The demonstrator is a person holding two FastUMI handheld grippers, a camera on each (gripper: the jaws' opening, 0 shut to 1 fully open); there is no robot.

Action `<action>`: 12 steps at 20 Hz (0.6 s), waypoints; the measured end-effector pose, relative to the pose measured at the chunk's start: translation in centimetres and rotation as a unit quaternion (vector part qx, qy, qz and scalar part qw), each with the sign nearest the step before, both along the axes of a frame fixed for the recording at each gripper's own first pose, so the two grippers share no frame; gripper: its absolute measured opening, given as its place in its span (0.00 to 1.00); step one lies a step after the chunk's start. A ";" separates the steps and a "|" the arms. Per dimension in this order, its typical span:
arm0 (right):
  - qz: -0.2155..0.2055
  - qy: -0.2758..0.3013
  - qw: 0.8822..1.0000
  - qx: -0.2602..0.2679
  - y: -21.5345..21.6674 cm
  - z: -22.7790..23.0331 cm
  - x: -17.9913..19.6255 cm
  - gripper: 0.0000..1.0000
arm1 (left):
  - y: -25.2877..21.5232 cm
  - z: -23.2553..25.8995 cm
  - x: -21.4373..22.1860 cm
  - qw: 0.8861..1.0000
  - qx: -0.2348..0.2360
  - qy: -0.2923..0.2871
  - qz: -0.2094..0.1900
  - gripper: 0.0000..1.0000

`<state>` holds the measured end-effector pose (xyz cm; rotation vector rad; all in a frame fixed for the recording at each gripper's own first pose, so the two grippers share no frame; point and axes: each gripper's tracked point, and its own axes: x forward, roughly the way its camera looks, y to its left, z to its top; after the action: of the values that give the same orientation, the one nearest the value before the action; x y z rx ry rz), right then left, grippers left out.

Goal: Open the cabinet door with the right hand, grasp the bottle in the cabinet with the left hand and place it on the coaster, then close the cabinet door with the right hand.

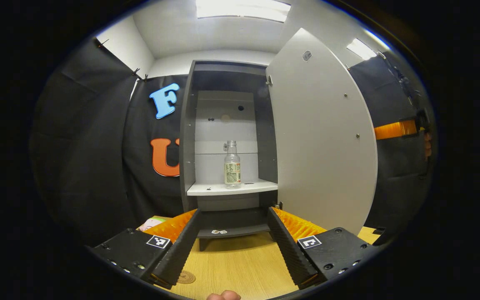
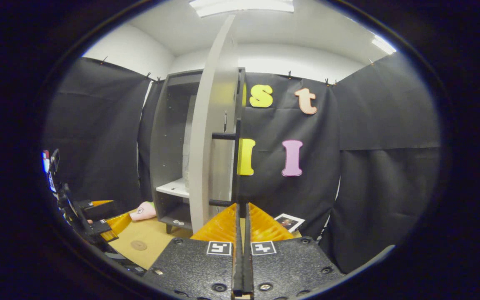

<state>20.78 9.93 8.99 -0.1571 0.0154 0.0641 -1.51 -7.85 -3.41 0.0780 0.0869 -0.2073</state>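
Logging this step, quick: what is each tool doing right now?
Left tool: open, holding nothing, aimed at the bottle on the cabinet shelf.
Right tool: shut, apparently empty, just short of the door handle.

Pink plush toy (image 2: 142,211) and photo card (image 2: 288,221) on wooden table (image 2: 152,237)

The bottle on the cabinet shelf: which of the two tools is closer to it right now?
Probably the left. The left tool faces the bottle head-on, open, short of the shelf. The right tool sits shut beside the open door's edge, off to the side.
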 end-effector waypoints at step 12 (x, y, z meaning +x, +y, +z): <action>-0.028 -0.018 0.998 0.046 -3.3 -2.0 2.9 0.80 | -0.1 0.2 1.4 1.000 -0.007 -0.001 0.016 0.95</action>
<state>23.67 6.58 6.99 -0.0650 -0.0188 0.0055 -0.12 -7.95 -3.25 0.0636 0.0847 -0.1755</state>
